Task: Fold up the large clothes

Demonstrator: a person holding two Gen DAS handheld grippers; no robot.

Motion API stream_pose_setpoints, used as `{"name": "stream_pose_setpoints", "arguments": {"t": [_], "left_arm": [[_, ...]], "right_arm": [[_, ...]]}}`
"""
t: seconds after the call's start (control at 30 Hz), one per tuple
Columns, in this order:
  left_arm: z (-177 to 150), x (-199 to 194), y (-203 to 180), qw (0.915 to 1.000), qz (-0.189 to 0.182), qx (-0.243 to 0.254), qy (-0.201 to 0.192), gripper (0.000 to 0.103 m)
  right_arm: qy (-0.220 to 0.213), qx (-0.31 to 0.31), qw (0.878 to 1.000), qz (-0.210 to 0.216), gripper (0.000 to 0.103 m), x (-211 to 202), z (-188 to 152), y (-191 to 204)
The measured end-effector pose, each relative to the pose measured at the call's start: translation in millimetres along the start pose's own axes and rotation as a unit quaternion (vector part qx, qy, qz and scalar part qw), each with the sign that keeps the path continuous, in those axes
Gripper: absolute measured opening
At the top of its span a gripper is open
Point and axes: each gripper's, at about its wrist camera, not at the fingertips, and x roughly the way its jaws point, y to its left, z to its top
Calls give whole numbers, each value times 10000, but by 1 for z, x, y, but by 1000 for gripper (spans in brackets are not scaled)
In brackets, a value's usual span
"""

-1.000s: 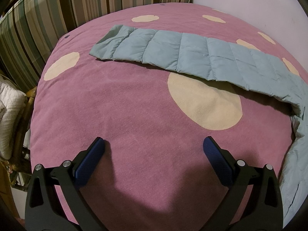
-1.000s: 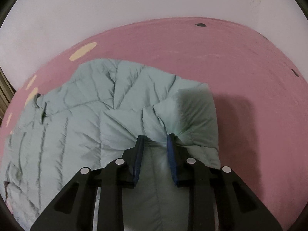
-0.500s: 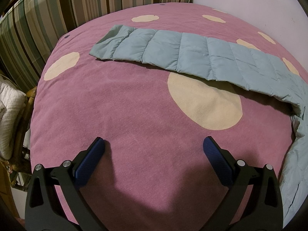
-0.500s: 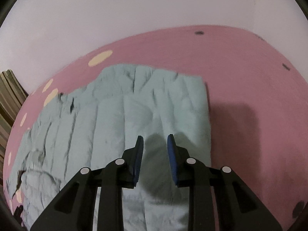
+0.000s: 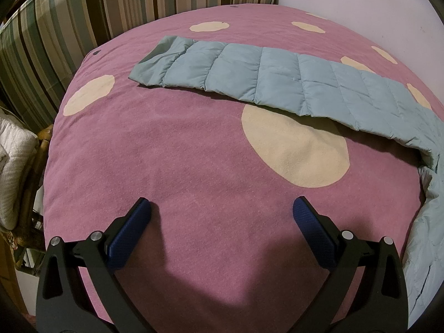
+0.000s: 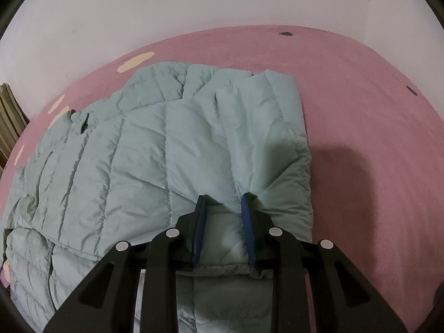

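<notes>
**Right gripper pinching a quilted jacket fold**

Centrally in the right wrist view, the right gripper [image 6: 223, 198] clamped a fold of the pale-blue jacket [image 6: 144, 166] on the pink spotted blanket [image 6: 374, 138]. The left gripper [image 5: 222, 211] stood wide open, empty, its view showing the jacket's sleeve [image 5: 249, 75] at upper centre.

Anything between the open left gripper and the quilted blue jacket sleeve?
Only pink blanket with one cream spot, in the left wrist view, between left gripper and sleeve.
</notes>
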Motion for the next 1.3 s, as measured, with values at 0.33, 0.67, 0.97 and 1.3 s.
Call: {"name": "stream_pose_setpoints", "arguments": {"t": [0.33, 0.67, 0.97, 1.3], "left_arm": [[0, 0, 0, 10000, -6, -5, -2, 101], [0, 0, -1, 10000, -3, -4, -2, 101], [0, 0, 0, 10000, 3, 1, -1, 101], [0, 0, 0, 10000, -3, -4, -2, 101]], "right_arm": [[-393, 105, 9989, 228, 42, -58, -12, 5], [-318, 60, 9992, 250, 42, -86, -51, 10], [-355, -10, 9991, 240, 42, -82, -43, 14], [-383, -398, 9985, 9, 72, -45, -15, 26]]}}
